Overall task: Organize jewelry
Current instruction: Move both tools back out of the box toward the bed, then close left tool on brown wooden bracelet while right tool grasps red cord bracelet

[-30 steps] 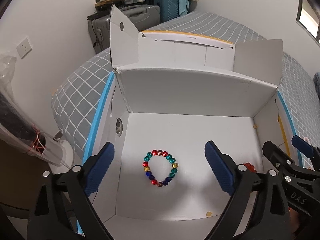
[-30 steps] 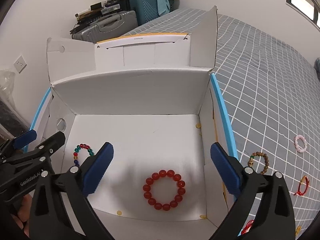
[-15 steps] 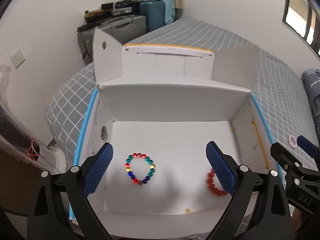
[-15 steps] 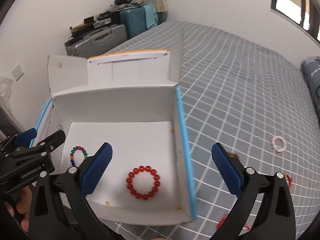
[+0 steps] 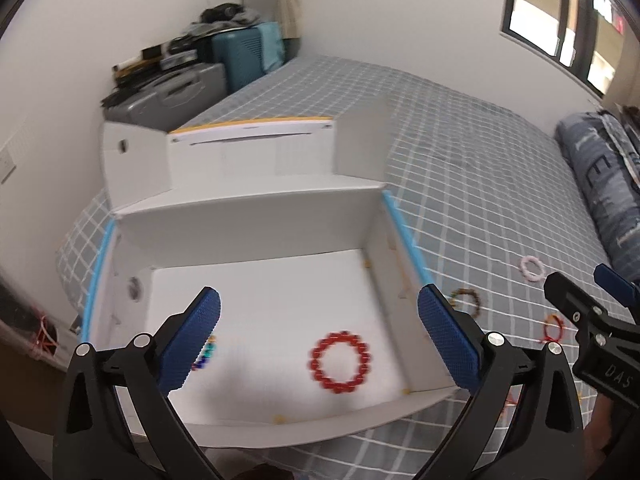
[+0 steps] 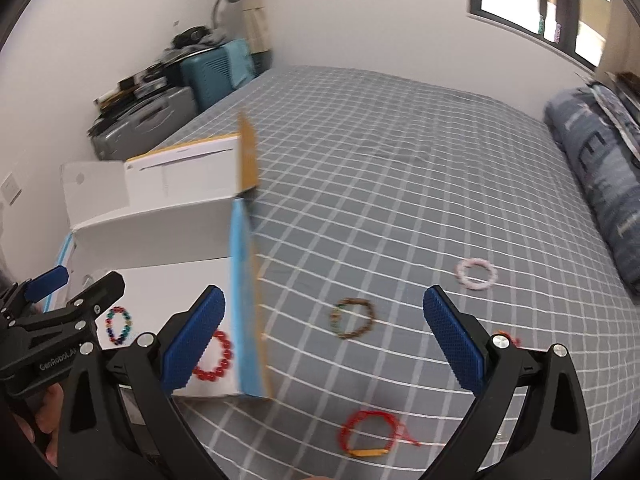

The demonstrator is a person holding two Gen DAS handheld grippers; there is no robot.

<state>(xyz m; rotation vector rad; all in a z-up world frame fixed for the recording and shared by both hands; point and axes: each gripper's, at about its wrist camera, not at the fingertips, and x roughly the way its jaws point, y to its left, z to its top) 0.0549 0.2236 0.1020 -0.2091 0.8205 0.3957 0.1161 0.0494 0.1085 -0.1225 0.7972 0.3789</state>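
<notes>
A white cardboard box point(image 5: 248, 216) lies open on the bed. A red bead bracelet point(image 5: 340, 362) and a multicoloured bead bracelet point(image 5: 206, 354) lie on its floor; both also show in the right wrist view, the red one point(image 6: 214, 356) and the multicoloured one point(image 6: 118, 324). My left gripper point(image 5: 318, 338) is open and empty above the box's front. My right gripper point(image 6: 324, 342) is open and empty over the bed, right of the box wall point(image 6: 244, 300). On the bedspread lie a brown bead bracelet point(image 6: 352, 318), a pink bracelet point(image 6: 476, 274) and a red cord bracelet point(image 6: 370, 434).
The grey checked bedspread point(image 6: 400, 160) stretches right and far. A folded blue duvet point(image 6: 600, 168) lies along the right edge. Suitcases point(image 6: 168, 108) are stacked by the far wall. Another red cord bracelet point(image 5: 554, 326) lies near my right gripper.
Both grippers have swung right and pulled back. The right one has left the box and now faces the bracelets on the bed. Both stayed open.
</notes>
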